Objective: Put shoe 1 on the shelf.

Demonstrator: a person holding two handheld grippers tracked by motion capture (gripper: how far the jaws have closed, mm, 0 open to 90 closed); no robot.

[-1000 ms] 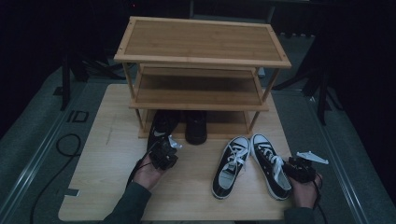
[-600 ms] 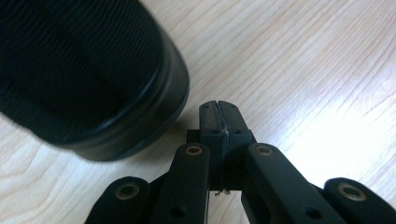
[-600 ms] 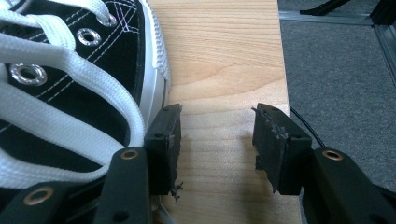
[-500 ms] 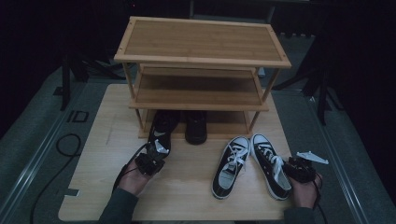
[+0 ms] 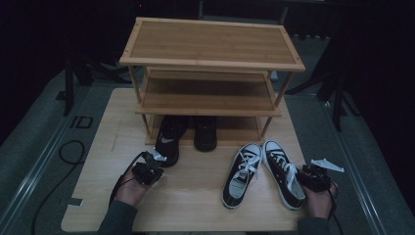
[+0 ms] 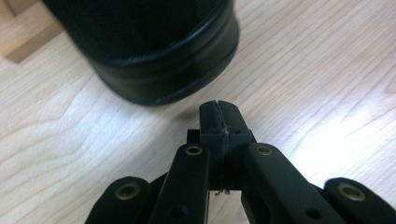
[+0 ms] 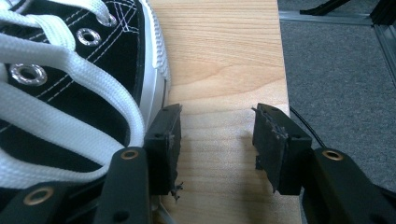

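Two grippers are sitting at the near edge: my left gripper (image 5: 155, 165), jaws pressed together on nothing, is hovering just short of the black leather shoe (image 5: 170, 138), whose heel is facing me, long axis running away under the bamboo three-tier rack (image 5: 211, 63). My right gripper (image 5: 307, 176) is resting, jaws spread, beside the black canvas sneaker (image 5: 283, 173). Rack shadow is hiding the shoe's toe.

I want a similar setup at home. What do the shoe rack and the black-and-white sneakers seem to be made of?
The shoe rack looks like bamboo or light wood with a smooth, faintly glossy finish: honey colour, fine grain, framed panels. The sneakers look like black canvas, stitched in white, with metal eyelets, flat white cotton-like laces and a white sole edge, probably rubber.
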